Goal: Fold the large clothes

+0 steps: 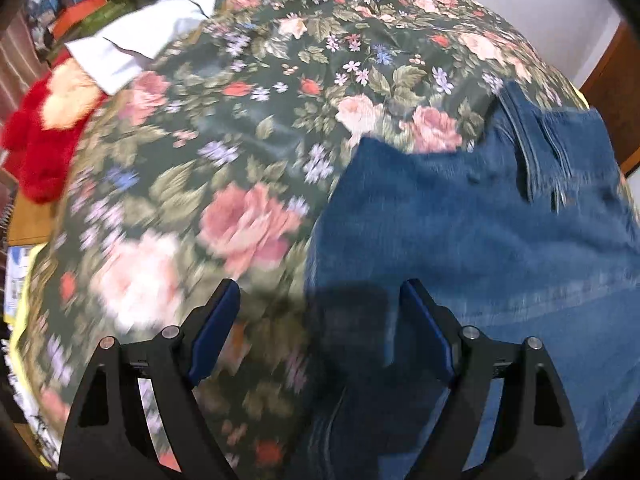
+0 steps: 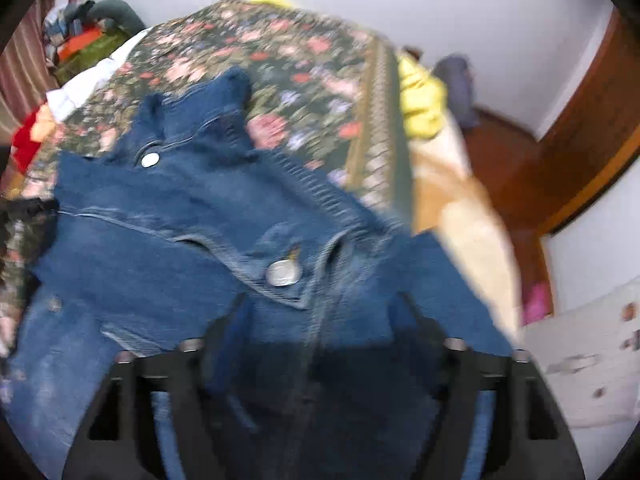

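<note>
A blue denim garment (image 1: 480, 240) lies on the floral bedspread (image 1: 240, 120). In the left wrist view it fills the right side, its left edge running under my left gripper (image 1: 320, 308). That gripper is open and empty, just above the cloth's edge. In the right wrist view the denim (image 2: 180, 240) shows a waistband with two metal buttons (image 2: 282, 273). My right gripper (image 2: 324, 320) hovers over the denim with its fingers spread wide; the image is blurred and the fingertips merge with the dark cloth.
A white cloth (image 1: 136, 44) and a red plush item (image 1: 40, 136) lie at the bed's far left. A yellow garment (image 2: 420, 96) sits at the bed's right edge. Piled clothes (image 2: 88, 28) are at the back left. A wooden door frame (image 2: 592, 132) stands at the right.
</note>
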Tool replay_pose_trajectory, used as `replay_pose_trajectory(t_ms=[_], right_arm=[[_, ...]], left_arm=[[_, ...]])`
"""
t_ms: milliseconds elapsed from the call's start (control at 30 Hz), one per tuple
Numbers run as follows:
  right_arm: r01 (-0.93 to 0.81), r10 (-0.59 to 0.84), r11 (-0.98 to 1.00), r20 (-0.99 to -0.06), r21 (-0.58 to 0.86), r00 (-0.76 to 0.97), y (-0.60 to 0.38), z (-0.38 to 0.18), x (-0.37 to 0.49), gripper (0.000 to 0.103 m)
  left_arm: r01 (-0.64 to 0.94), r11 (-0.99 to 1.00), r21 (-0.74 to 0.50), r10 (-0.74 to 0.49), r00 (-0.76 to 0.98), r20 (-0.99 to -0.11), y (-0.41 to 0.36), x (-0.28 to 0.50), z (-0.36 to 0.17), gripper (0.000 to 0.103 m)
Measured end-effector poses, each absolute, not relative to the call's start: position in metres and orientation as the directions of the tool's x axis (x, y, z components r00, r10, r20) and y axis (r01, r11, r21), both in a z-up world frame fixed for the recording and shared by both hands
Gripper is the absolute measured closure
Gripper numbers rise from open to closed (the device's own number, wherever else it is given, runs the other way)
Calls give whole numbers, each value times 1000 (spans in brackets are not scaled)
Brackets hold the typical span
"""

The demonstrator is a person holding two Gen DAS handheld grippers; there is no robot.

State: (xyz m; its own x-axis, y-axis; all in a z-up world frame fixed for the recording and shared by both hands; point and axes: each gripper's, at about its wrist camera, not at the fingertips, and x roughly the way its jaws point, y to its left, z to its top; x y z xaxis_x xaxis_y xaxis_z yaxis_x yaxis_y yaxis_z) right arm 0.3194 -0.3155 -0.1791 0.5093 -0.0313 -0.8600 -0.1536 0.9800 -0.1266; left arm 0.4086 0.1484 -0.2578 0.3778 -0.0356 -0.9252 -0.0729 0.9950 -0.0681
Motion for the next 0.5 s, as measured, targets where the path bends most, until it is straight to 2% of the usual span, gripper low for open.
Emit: replay_pose_trajectory(t_ms=[33, 100, 133, 167, 200, 267, 433, 500], right_arm=[[-154, -34, 979, -851, -134, 525, -321, -174, 319, 22], [-138, -40, 982, -849, -132, 527, -328, -168, 319, 22], [-127, -33, 985, -851, -116, 524, -334, -165, 321, 22], [-118, -25, 988, -851, -102, 524, -338, -164, 322, 22], [-106, -19, 991, -851, -87, 524, -341, -162, 323, 21], [-78, -4, 996, -857, -52, 516, -347, -165, 328, 21], [-64, 4, 998, -892, -28, 452, -342, -195, 341, 21], [-77, -10, 996, -895, -50, 446, -339, -203, 342, 18]], left_arm=[[-71, 994, -88, -56, 369, -928, 148, 417, -262, 22], [-72, 991, -112, -79, 357, -931, 147, 432, -270, 39], [-74, 991, -115, -81, 356, -931, 144, 435, -272, 56], [-78, 988, -135, -99, 353, -930, 140, 441, -275, 67], [-79, 989, -123, -87, 360, -929, 136, 444, -274, 69], [-47, 997, -63, -39, 406, -913, 124, 444, -264, 80], [-44, 994, 104, 112, 488, -866, 120, 443, -245, 83], [-56, 987, 153, 162, 444, -881, 125, 452, -258, 74]])
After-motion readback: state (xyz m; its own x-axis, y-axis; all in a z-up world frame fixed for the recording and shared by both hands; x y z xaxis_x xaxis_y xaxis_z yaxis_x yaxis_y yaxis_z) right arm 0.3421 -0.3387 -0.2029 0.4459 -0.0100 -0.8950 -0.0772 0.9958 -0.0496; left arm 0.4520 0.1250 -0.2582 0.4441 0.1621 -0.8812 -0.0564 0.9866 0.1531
